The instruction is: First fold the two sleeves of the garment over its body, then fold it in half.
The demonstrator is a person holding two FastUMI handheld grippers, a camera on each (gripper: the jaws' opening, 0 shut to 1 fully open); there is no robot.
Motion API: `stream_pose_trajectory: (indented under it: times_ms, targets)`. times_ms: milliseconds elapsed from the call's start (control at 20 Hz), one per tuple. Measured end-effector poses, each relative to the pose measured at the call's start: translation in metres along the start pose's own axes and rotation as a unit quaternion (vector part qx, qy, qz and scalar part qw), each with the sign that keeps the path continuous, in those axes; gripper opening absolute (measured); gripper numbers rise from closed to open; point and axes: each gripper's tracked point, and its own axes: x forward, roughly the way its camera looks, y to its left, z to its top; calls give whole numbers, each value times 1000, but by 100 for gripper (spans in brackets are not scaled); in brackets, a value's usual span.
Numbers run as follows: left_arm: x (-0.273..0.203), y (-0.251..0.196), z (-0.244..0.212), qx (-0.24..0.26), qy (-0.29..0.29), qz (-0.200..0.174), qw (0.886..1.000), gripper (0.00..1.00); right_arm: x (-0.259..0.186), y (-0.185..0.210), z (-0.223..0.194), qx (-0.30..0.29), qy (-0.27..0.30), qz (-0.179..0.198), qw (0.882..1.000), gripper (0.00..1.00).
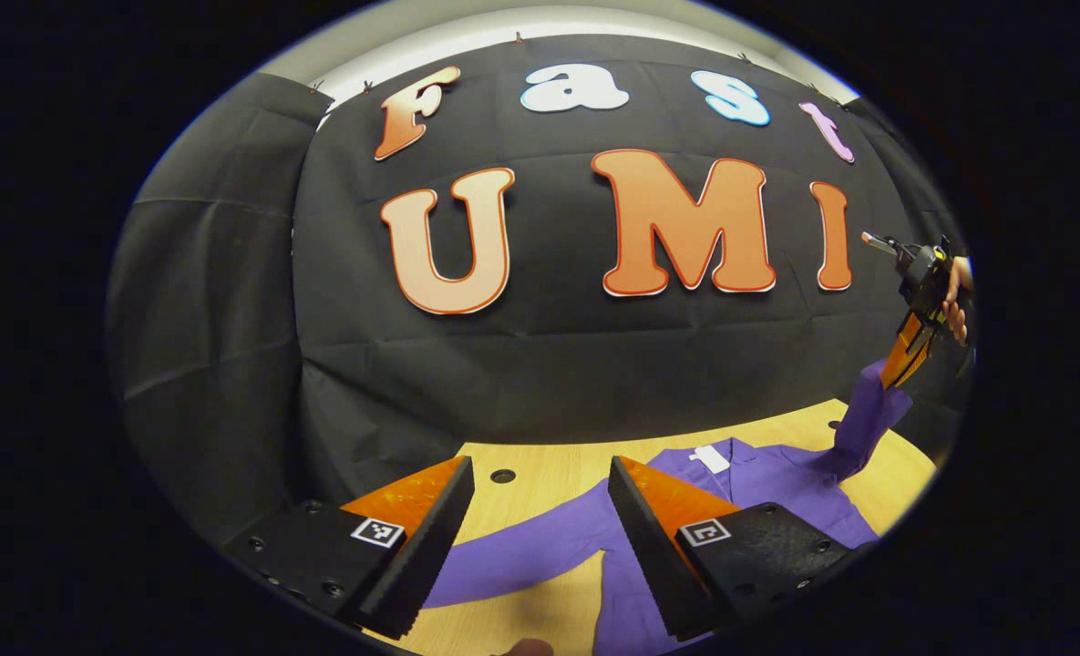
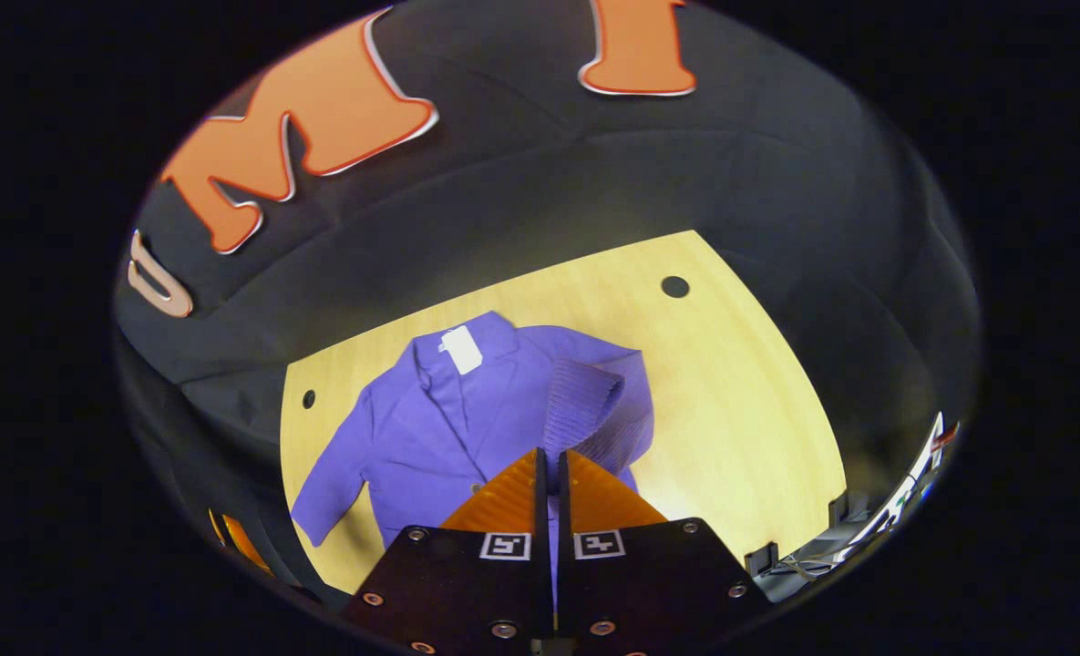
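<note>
Right claw point(image 2: 550, 465) pinches garment's point(image 2: 439, 428) lifted sleeve point(image 2: 585, 410) – left claw point(image 1: 540, 510) gapes wide above table point(image 2: 740, 383).

Garment point(image 1: 758, 492) hem behind tongs point(image 1: 540, 538)

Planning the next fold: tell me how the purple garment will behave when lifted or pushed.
Probably floppy: the sleeve hangs limp from the right gripper. Likely light, since the purple garment lifts from one pinch. Pushed, it would probably bunch rather than slide on the table.
</note>
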Motion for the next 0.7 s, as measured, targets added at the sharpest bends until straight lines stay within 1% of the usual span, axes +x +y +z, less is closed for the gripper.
stream_pose_trajectory:
  times_ms: [250,350,450,550,700]
  targets:
    - [4,33,-10,7,11,17,1000,94,13,63,-11,-21,13,39,999,3]
    - [9,44,-16,9,16,23,1000,94,19,86,-18,-28,20,50,998,3]
    - [12,58,-21,15,22,31,999,94,26,106,-22,-47,19,54,997,3]
    - [19,71,-29,20,30,37,999,94,32,133,-26,-59,24,68,996,3]
    - [24,85,-37,23,42,43,998,94,42,165,-35,-62,34,84,994,3]
